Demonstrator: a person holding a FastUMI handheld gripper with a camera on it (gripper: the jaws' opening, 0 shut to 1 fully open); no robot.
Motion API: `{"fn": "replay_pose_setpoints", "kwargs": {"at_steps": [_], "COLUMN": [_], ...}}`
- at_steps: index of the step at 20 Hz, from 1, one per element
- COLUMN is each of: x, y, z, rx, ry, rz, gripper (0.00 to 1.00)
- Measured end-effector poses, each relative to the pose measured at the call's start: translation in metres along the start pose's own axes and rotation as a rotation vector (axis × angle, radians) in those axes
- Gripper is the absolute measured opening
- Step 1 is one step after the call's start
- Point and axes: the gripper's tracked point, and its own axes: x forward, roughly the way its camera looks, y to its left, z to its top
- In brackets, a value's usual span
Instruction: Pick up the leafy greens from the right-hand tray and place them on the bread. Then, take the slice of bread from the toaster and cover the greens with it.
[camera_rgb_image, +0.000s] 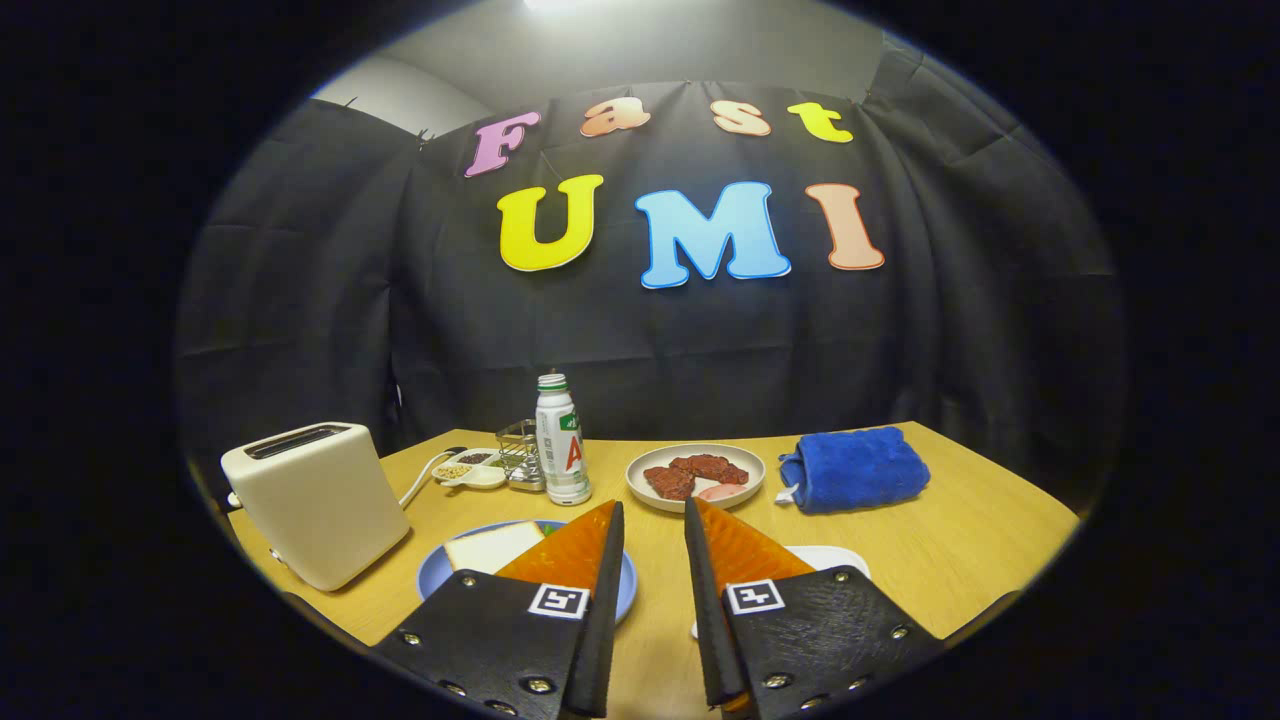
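My gripper (652, 512) hangs above the wooden table (960, 550), its fingers apart with nothing between them. Under the left finger lies a blue plate (436, 575) with a slice of white bread (492, 547) on it. A white tray (835, 557) peeks out from behind the right finger; what it holds is hidden. A cream toaster (315, 500) stands to the left of the blue plate, its slot dark from this angle.
Beyond the fingers stand a white bottle (561, 440), a small wire rack (519, 453), a little dish of condiments (470, 468) and a plate of red meat slices (695, 476). A folded blue towel (853, 468) lies at the back right.
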Motion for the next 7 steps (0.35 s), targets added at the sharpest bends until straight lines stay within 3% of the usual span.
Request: {"fn": "replay_pose_setpoints", "kwargs": {"at_steps": [4, 7], "x": [-0.023, -0.041], "y": [-0.075, -0.126], "z": [0.018, 0.028], "rx": [0.0, -0.019], "ry": [-0.057, -0.086], "rz": [-0.051, -0.039], "gripper": [0.36, 0.36]}}
